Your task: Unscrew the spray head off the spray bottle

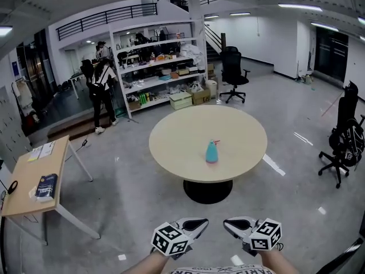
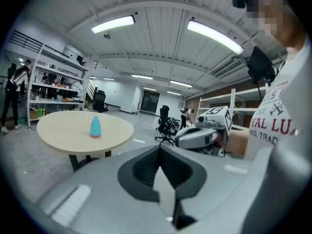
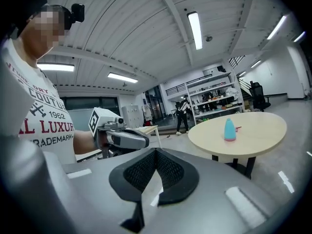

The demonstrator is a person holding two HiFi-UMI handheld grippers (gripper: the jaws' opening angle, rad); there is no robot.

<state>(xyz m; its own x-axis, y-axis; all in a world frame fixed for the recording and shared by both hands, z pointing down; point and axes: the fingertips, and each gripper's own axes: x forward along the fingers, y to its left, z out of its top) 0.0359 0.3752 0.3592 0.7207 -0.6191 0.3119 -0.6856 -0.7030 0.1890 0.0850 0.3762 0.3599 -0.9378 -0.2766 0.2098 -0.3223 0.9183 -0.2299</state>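
Note:
A small light-blue spray bottle [image 1: 212,151] with a pink spray head stands upright near the middle of the round beige table [image 1: 171,138]. It also shows far off as the bottle [image 2: 95,126] in the left gripper view and the bottle [image 3: 229,129] in the right gripper view. Both grippers are held low, close to the person's body and well short of the table. My left gripper [image 1: 197,226] is shut and holds nothing. My right gripper [image 1: 232,225] is likewise shut and holds nothing, its tip pointing toward the left one.
A wooden side table [image 1: 25,181] with a book stands at the left. Shelving [image 1: 157,67] with a person [image 1: 102,93] before it lines the back. Black office chairs stand at the back [image 1: 232,73] and at the right [image 1: 344,136]. Glossy grey floor surrounds the round table.

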